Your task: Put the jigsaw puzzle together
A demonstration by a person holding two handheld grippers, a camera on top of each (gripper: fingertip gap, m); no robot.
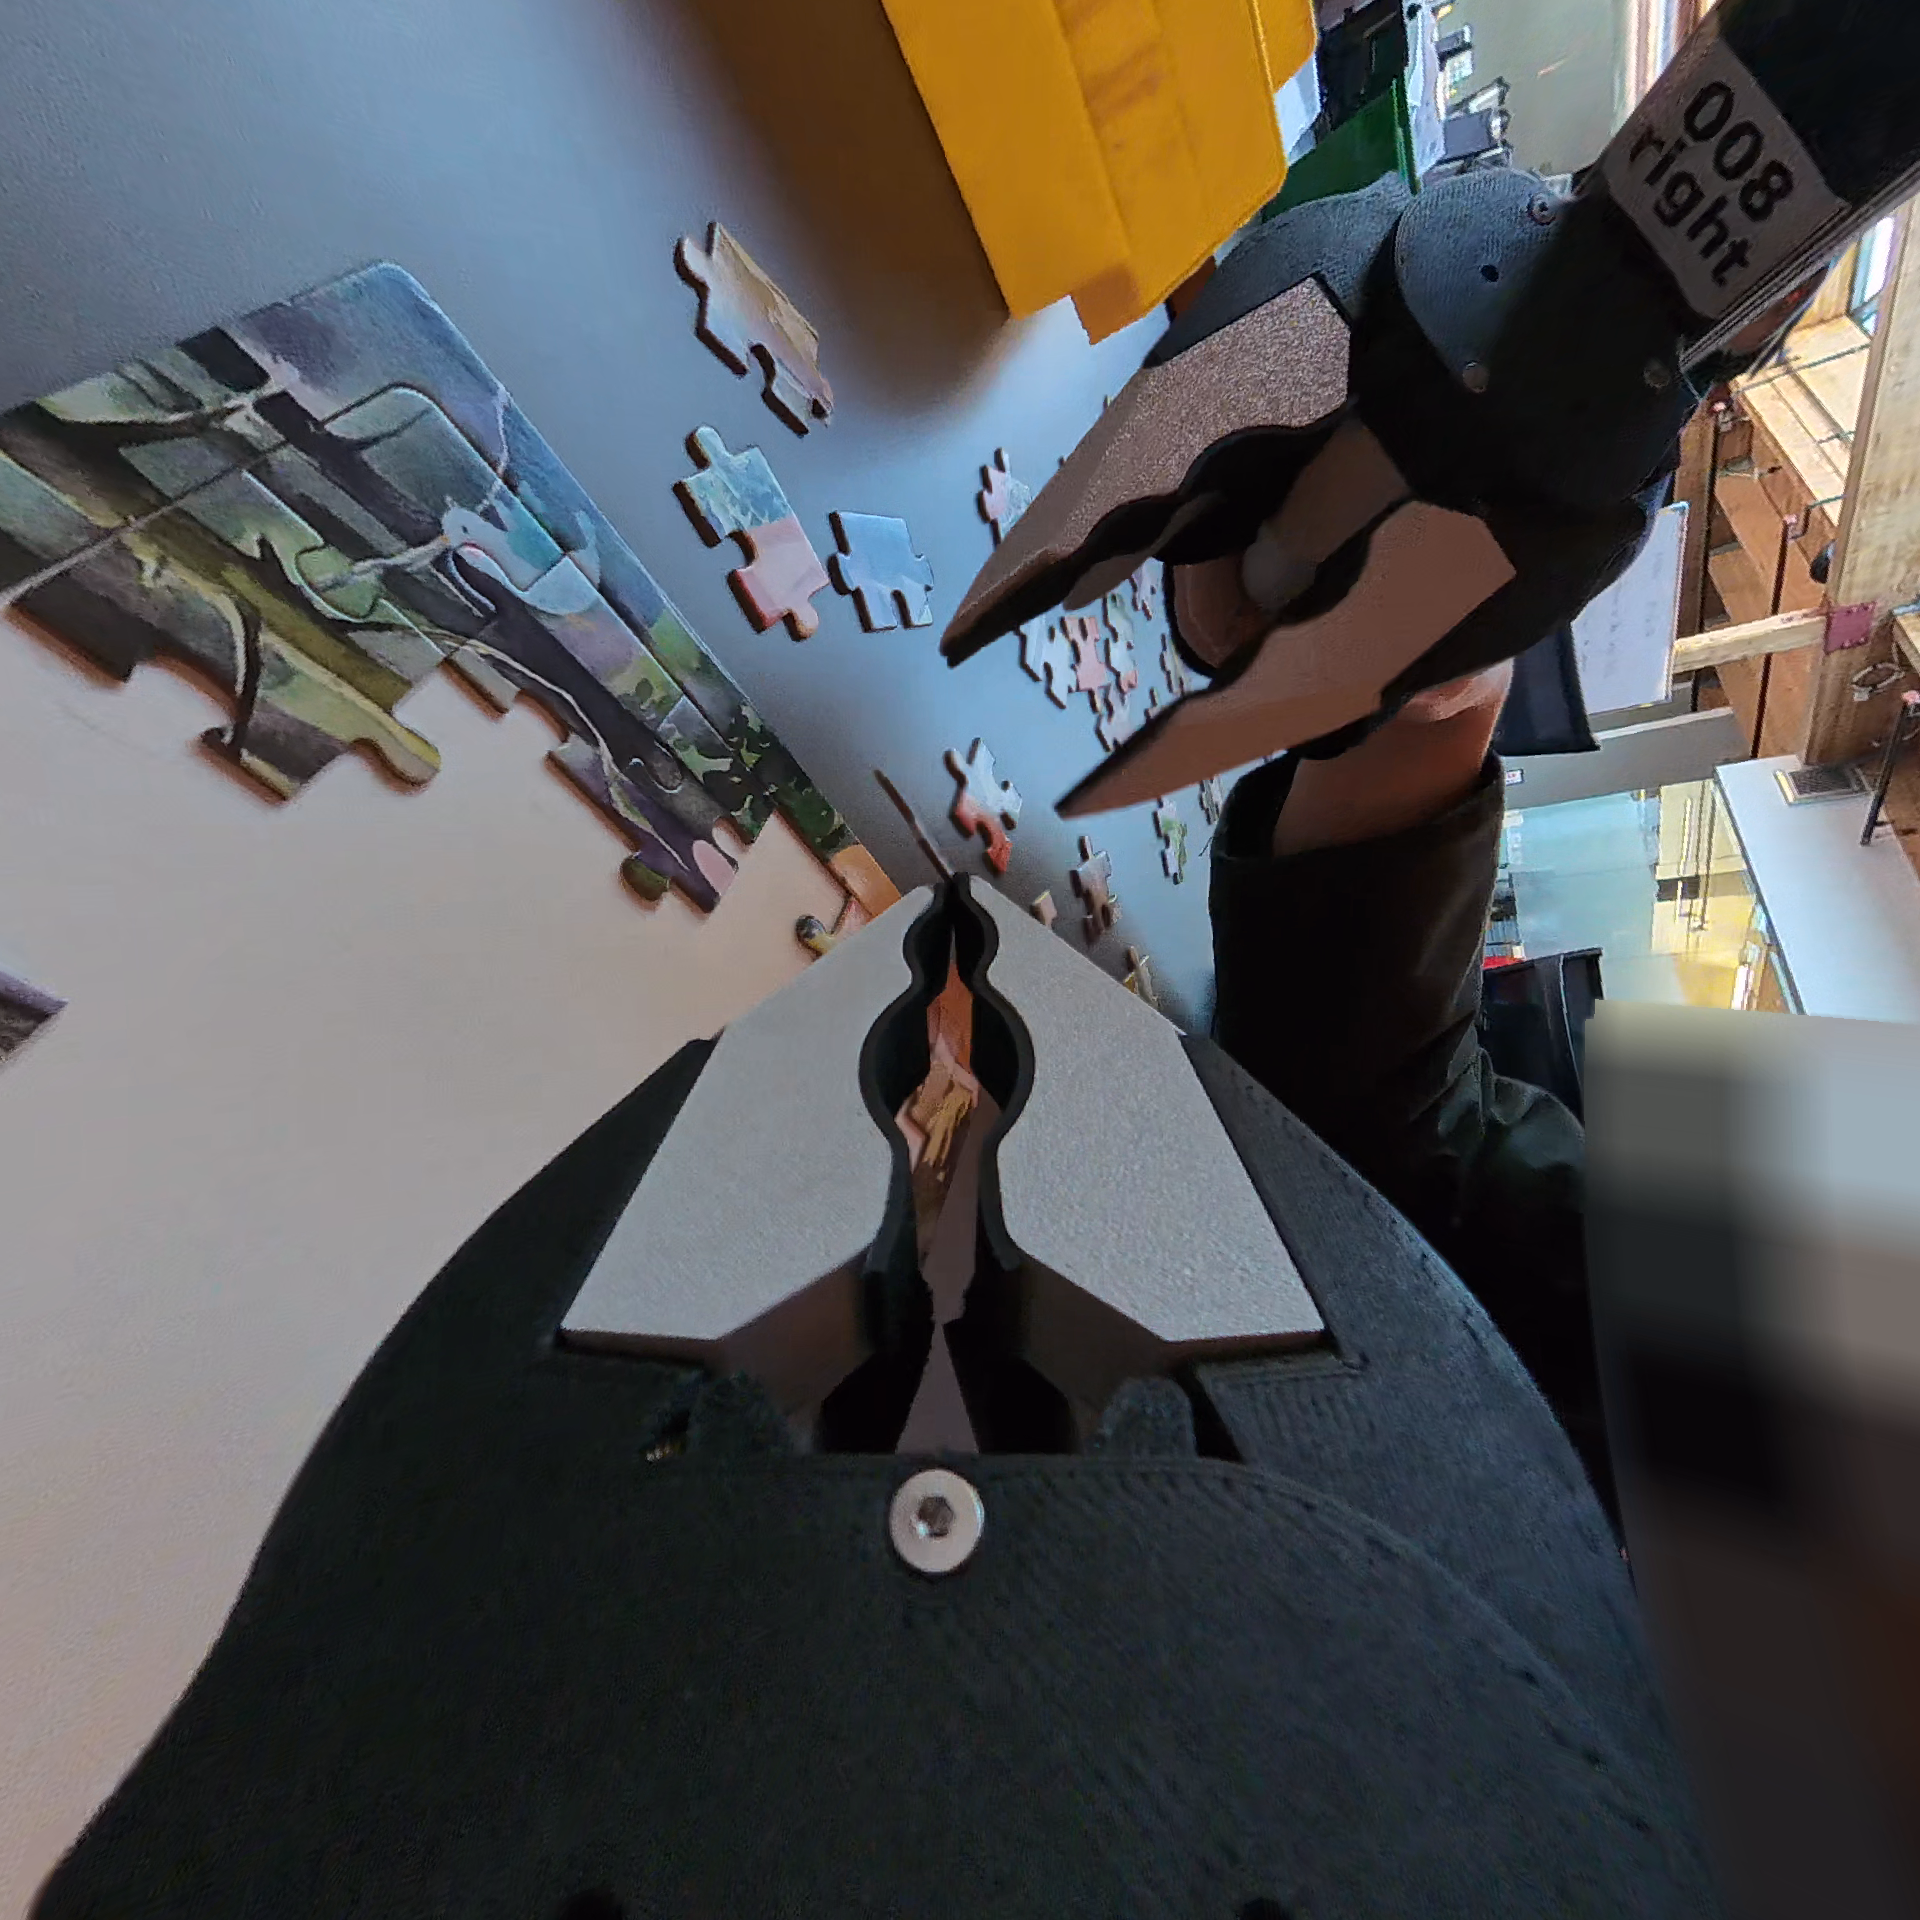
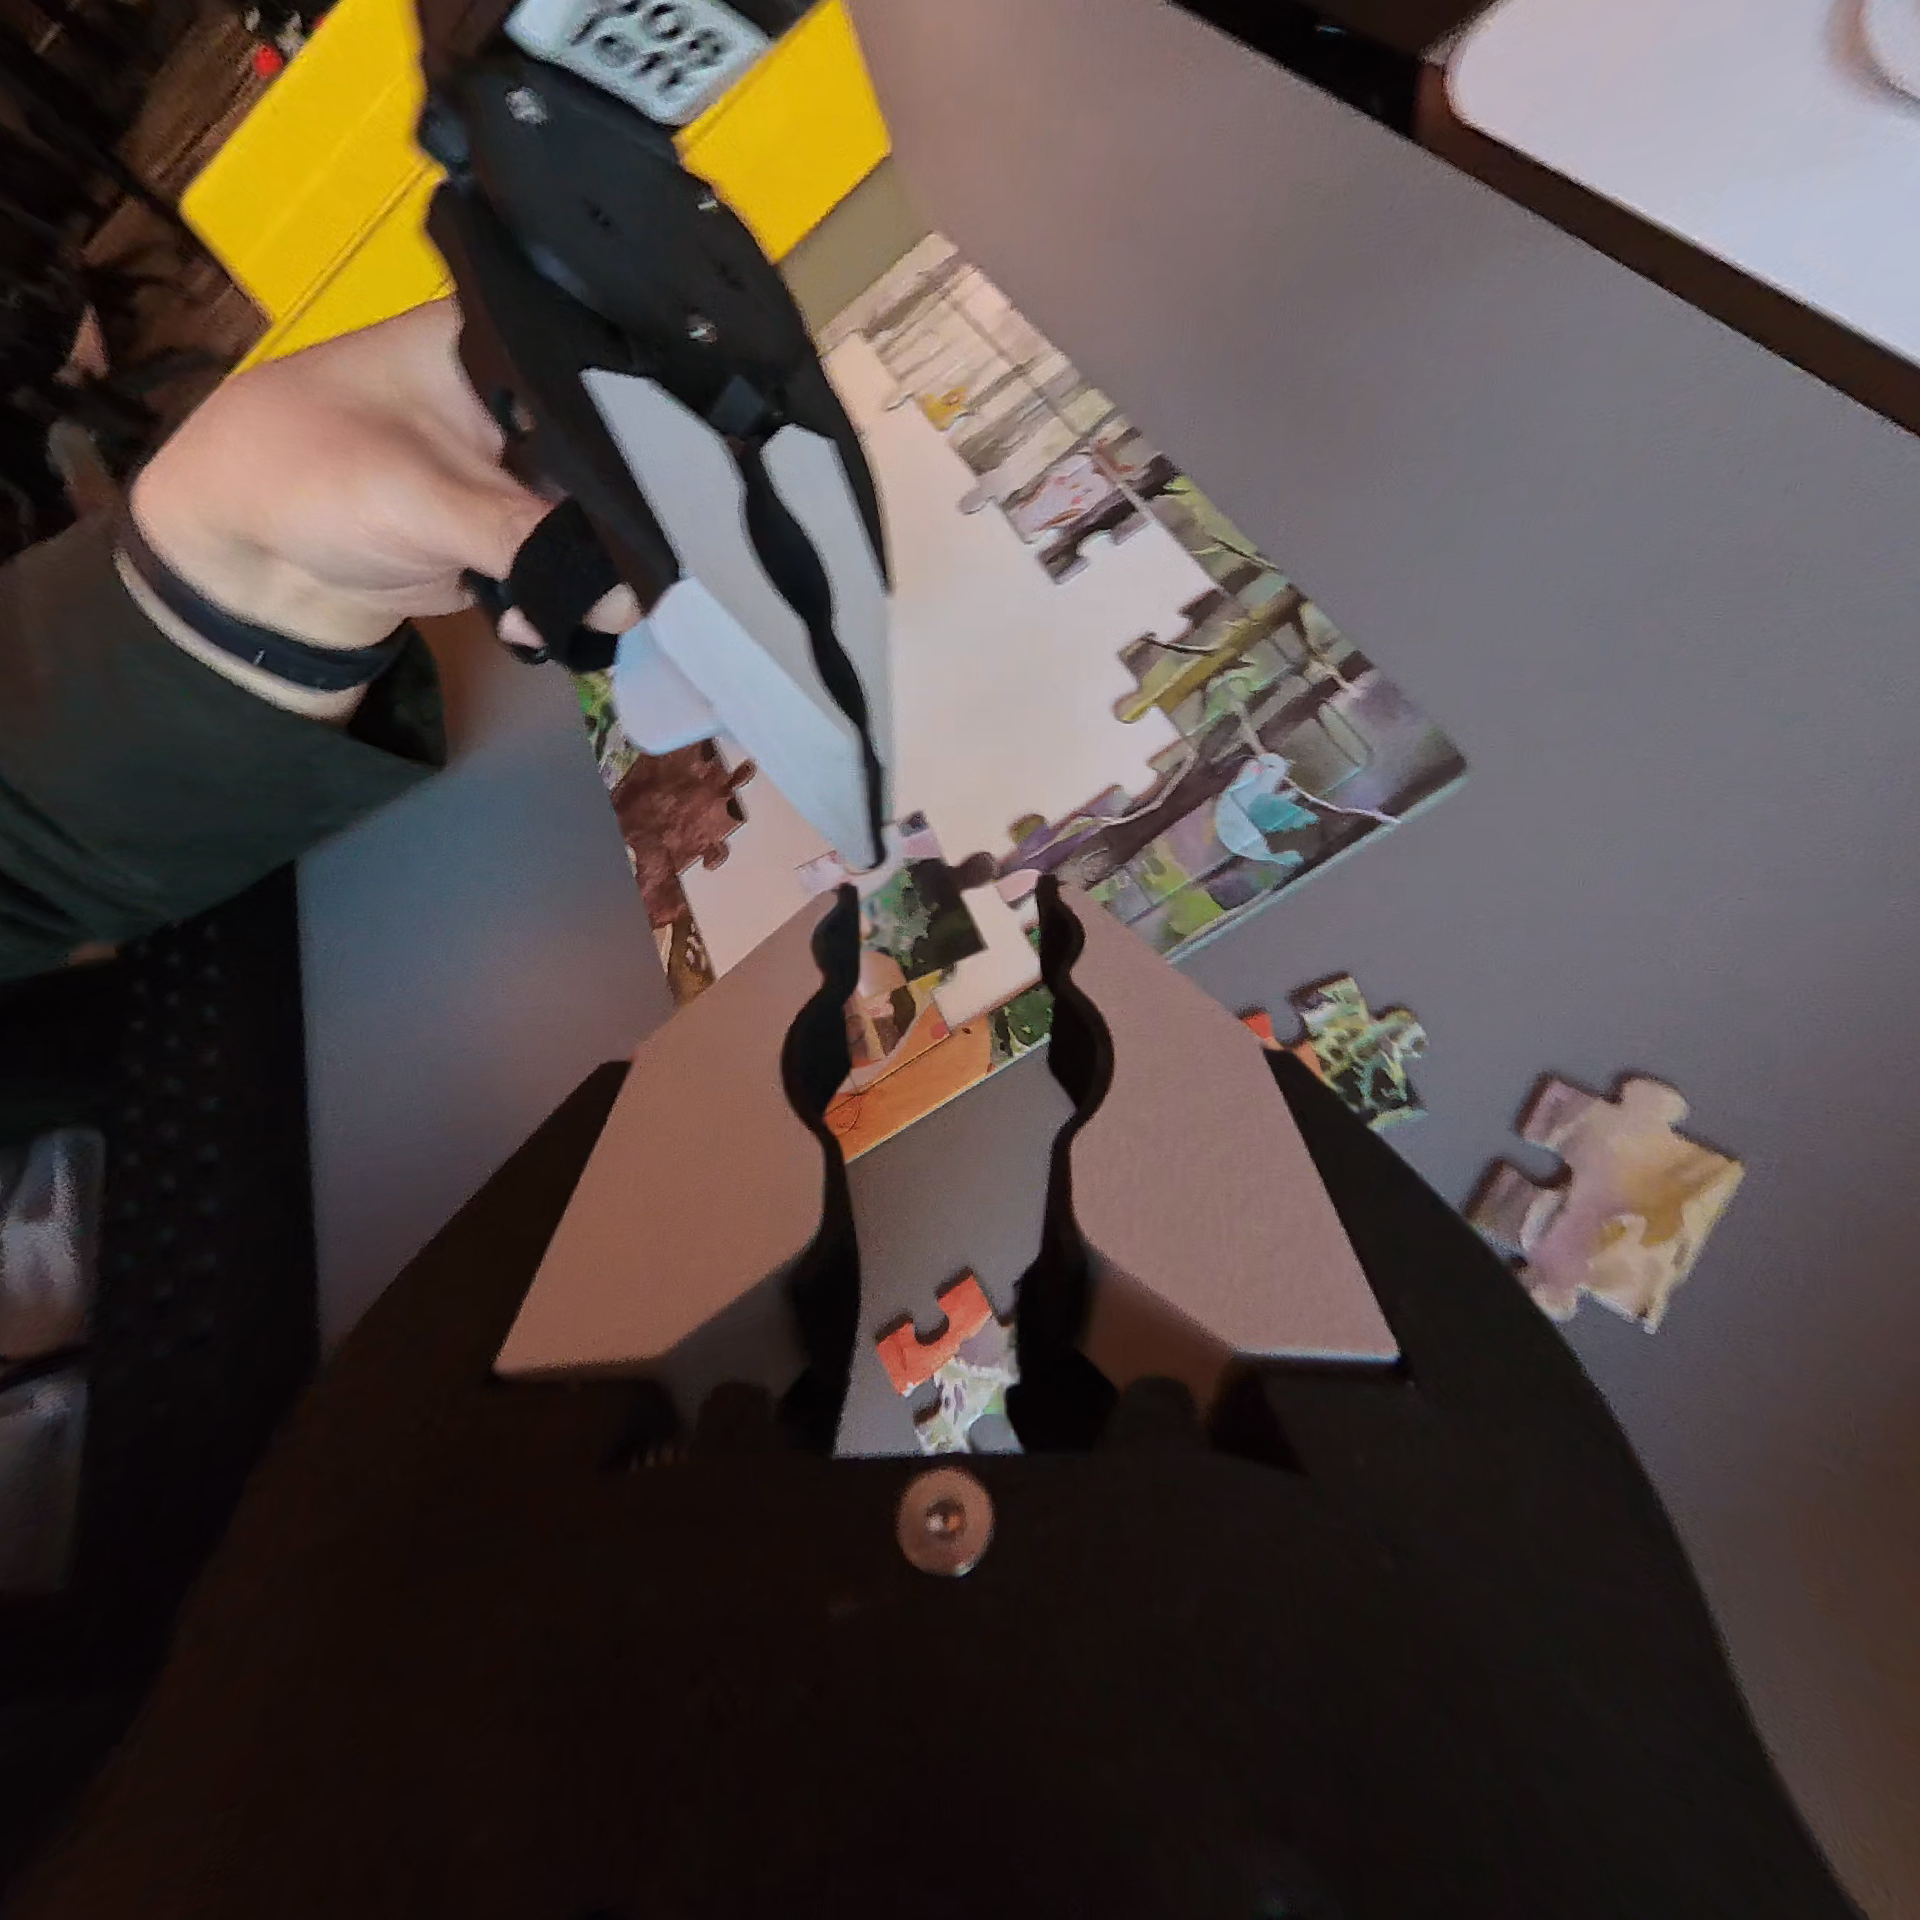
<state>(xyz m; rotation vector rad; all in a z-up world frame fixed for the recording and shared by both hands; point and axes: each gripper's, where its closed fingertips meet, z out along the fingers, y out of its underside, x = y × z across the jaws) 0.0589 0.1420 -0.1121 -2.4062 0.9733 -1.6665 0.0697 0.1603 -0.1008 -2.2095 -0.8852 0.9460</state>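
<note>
The partly built jigsaw puzzle (image 1: 364,540) lies on a grey table (image 1: 312,156), with its border pieces joined around a bare white middle. It also shows in the right wrist view (image 2: 1226,707). My left gripper (image 1: 956,888) is shut on an orange and pink puzzle piece (image 1: 940,1101), held edge-on over the puzzle's orange corner. My right gripper (image 2: 945,894) is open and empty, hovering just above that same corner. In the left wrist view, the right gripper (image 1: 1003,727) is close above the left gripper's tip. In the right wrist view, the left gripper (image 2: 868,847) points down at the puzzle edge.
Loose pieces lie on the table beside the puzzle (image 1: 769,312) (image 1: 753,530) (image 1: 883,571), and others near my right gripper (image 2: 1361,1049) (image 2: 1610,1195) (image 2: 956,1351). A yellow bin (image 1: 1091,135) stands at the table's far side. A second white table (image 2: 1714,156) is beyond. My two grippers' fingertips are within a few centimetres of each other.
</note>
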